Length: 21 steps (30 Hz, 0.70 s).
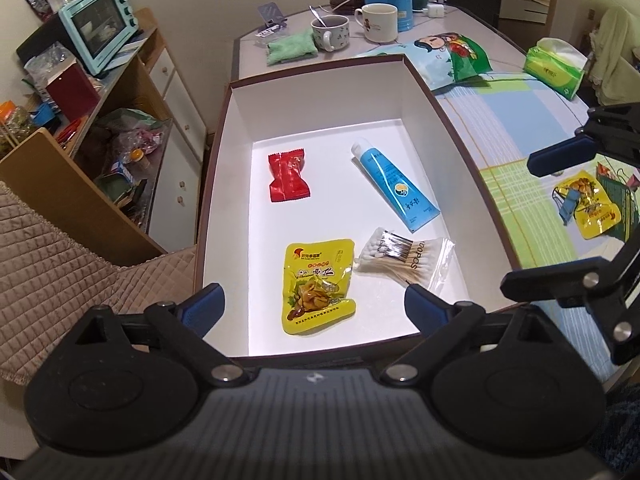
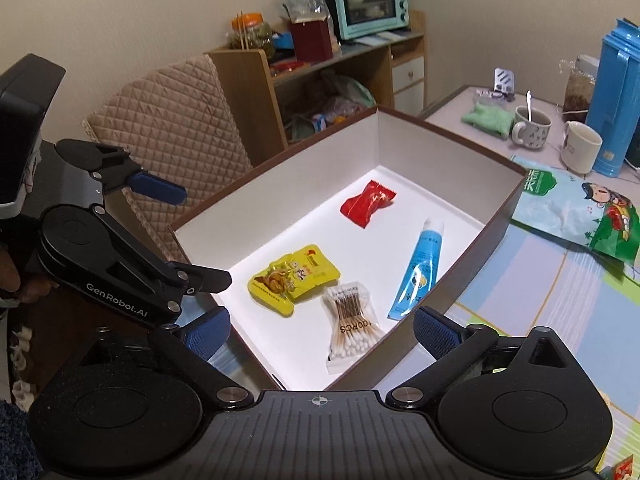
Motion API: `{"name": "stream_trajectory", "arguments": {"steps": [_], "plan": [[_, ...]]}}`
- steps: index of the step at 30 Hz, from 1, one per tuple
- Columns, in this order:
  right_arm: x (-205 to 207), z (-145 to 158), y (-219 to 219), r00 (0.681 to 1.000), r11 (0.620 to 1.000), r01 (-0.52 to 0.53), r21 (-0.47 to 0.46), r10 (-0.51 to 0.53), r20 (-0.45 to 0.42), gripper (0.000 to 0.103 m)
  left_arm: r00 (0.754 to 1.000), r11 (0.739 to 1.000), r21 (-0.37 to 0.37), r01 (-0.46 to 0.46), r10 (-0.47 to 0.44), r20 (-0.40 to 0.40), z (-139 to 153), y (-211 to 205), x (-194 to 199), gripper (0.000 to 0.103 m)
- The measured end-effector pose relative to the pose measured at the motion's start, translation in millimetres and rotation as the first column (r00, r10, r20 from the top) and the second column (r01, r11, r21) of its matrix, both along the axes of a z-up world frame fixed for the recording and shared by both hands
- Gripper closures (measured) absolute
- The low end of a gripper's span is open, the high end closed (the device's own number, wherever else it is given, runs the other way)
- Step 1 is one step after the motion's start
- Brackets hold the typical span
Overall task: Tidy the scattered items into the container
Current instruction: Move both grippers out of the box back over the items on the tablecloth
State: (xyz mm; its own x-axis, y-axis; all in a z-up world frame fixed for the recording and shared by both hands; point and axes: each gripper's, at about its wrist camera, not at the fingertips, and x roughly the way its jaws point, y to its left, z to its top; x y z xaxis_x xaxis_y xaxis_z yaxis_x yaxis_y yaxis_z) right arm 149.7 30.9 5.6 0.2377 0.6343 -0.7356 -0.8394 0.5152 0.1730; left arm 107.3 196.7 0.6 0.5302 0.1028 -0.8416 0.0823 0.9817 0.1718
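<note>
Already inside the white-lined brown cardboard box [image 1: 224, 128] lie four items; both claws, left [image 1: 314, 306] and right [image 2: 322, 334], gape wide and empty. Outside, a yellow foil snack packet [image 1: 592, 208], seemingly clipped, waits on the worktop [image 1: 520, 184], calling for the right claw's reach.

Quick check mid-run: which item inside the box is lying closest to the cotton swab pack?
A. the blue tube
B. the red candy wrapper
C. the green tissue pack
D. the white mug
A: the blue tube ends right beside the cotton swab pack on the box floor.
</note>
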Motion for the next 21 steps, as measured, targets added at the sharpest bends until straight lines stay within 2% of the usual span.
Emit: {"name": "stream_trajectory", "arguments": {"steps": [11, 21], "plan": [[0.5, 14.8, -45.5, 1.000, 0.994, 0.000, 0.110, 0.002, -0.021, 0.003, 0.999, 0.999, 0.019, -0.048, 0.048, 0.010, 9.6, -28.1, -9.1, 0.005], [6.0, 26.0, -96.0, 0.999, 0.973, -0.005, 0.231, 0.012, -0.031, 0.002, 0.996, 0.996, 0.016, -0.090, 0.090, 0.012, 12.9, -59.8, -9.6, 0.005]]}}
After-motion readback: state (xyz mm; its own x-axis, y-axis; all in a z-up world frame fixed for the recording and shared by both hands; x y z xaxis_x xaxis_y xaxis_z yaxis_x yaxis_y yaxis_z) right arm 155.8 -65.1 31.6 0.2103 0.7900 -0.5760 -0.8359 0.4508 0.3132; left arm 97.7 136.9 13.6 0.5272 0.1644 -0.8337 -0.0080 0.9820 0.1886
